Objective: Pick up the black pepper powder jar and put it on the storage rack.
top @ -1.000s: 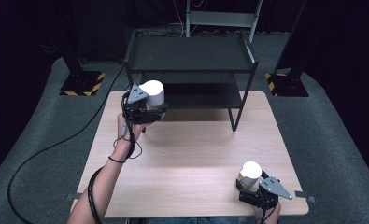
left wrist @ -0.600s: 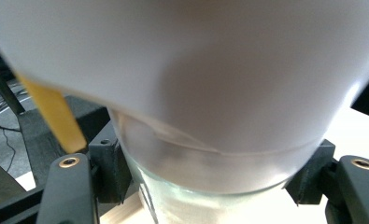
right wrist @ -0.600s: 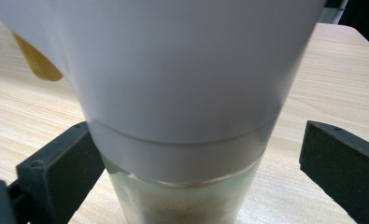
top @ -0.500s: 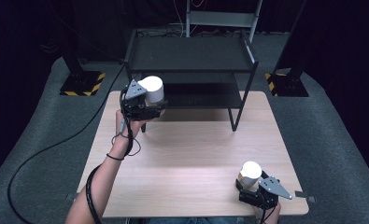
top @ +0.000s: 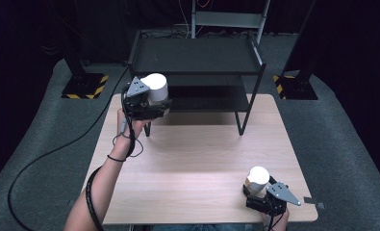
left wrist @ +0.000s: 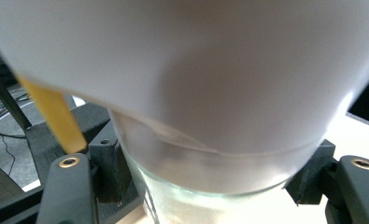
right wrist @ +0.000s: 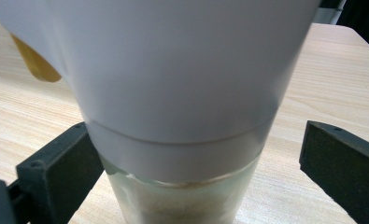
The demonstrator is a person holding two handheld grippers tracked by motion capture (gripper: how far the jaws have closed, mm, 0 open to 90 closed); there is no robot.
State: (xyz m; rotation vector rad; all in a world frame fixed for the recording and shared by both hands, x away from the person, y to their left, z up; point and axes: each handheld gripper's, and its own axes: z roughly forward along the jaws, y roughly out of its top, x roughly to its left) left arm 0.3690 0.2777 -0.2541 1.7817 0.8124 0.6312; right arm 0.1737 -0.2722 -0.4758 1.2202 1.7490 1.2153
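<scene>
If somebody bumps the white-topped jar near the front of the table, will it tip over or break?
It might tip: the jar stands tall and narrow, and its white top is wider than its base. Its lower part looks like clear glass, so it could probably crack if it fell. The right gripper has its jaws either side, not touching, which may catch it.

Overhead faces table (top: 192,159); gripper cameras close (cup-blocked).

My wooden table (top: 187,159) takes the centre of the frame. A black two-tier rack (top: 197,62) stands on its far edge, top centre. A white-capped glass jar (top: 257,180) stands on it, lower right, btwn my right gripper's (top: 255,190) jaws.
</scene>
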